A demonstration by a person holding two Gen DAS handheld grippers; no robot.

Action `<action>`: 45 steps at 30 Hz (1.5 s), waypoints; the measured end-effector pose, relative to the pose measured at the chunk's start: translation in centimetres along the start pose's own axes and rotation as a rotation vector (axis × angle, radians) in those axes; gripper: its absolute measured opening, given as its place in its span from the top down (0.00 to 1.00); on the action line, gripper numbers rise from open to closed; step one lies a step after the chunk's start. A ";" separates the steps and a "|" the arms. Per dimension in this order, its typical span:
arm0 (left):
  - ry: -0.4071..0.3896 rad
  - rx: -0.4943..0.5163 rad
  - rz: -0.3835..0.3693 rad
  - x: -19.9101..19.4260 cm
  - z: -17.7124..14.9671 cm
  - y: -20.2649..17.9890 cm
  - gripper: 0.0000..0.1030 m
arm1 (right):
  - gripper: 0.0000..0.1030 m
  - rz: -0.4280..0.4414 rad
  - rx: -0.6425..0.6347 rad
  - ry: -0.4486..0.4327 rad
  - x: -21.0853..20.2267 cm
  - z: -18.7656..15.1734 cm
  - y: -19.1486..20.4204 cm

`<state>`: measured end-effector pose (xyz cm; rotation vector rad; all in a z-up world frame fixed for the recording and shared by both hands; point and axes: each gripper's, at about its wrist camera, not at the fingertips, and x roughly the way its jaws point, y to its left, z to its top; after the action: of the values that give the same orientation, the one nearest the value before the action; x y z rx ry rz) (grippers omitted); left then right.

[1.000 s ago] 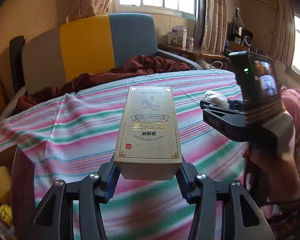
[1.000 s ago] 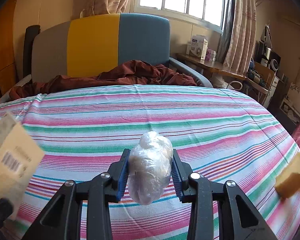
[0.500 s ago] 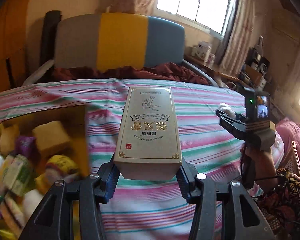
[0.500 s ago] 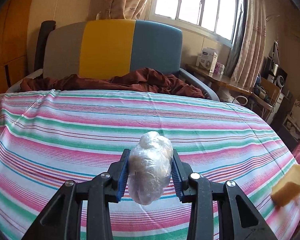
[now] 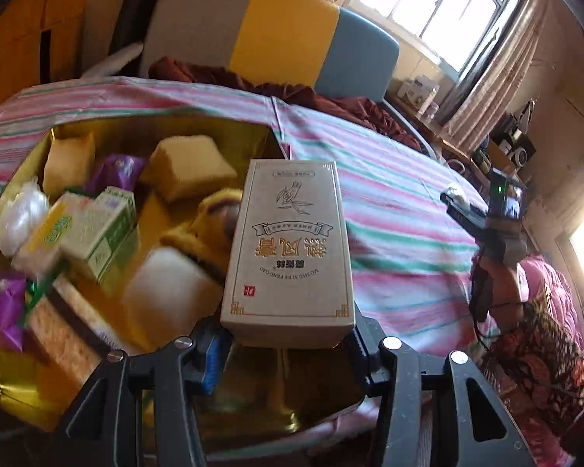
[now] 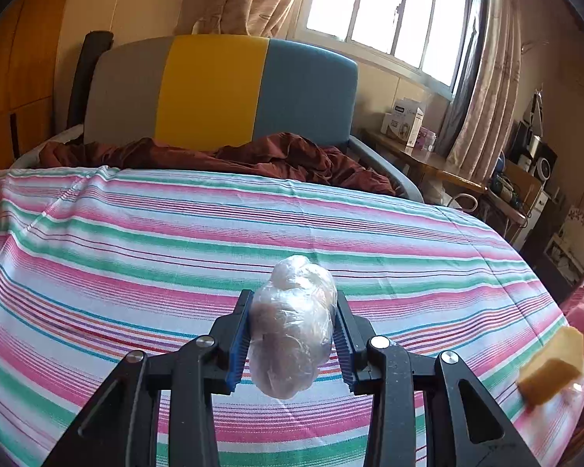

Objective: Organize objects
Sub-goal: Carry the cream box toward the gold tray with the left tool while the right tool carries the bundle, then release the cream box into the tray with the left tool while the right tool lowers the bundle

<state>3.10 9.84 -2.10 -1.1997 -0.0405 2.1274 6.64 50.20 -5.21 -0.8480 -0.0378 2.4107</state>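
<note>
In the left wrist view, the left gripper [image 5: 288,334] sits at the bottom centre of the frame, its jaws partly open and clamped on the near end of a tall cream carton [image 5: 290,245] with gold print (the lettering reads upside down). The carton juts up and away from the gripper, over the right edge of a gold-lined box [image 5: 39,389] that fills the left half of the frame and holds packets, small green-and-white cartons and sponge-like blocks. At the right edge, a hand [image 5: 504,292] holds the right gripper [image 5: 457,198] above the striped bedsheet [image 5: 401,210].

In the right wrist view, the right gripper [image 6: 292,334] at bottom centre is closed tight on a clear-wrapped bundle [image 6: 292,327], which bulges between and above the blue pads [image 6: 239,340]. A yellow sponge block [image 6: 553,369] lies on the bedsheet at the lower right, well apart.
</note>
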 end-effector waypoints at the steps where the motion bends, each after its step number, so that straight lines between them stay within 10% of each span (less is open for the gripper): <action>1: 0.004 0.008 0.004 -0.2 -0.1 0.0 0.50 | 0.62 -0.001 -0.006 -0.001 0.0 0.1 0.1; 12: 0.141 0.163 0.070 -0.3 -2.1 0.4 0.50 | 0.62 0.042 -0.021 -0.062 -3.7 0.3 1.5; 23: 0.004 0.072 -0.062 -3.1 -1.9 0.5 0.46 | 0.62 0.264 -0.005 -0.166 -10.7 2.7 7.3; 31: 0.046 0.051 0.017 -1.0 -1.8 1.0 0.45 | 0.62 0.440 -0.022 -0.173 -14.6 3.2 12.4; 36: -0.031 0.035 -0.049 -2.2 -1.3 0.7 0.45 | 0.62 0.550 -0.033 -0.140 -16.2 3.2 15.3; 45: -0.237 0.039 0.093 -6.2 -0.5 1.2 0.44 | 0.62 0.687 -0.087 -0.015 -16.4 3.4 20.3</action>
<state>4.93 5.21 1.83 -0.9379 -0.0493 2.3315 4.67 25.10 2.53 -1.0004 0.1709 3.0702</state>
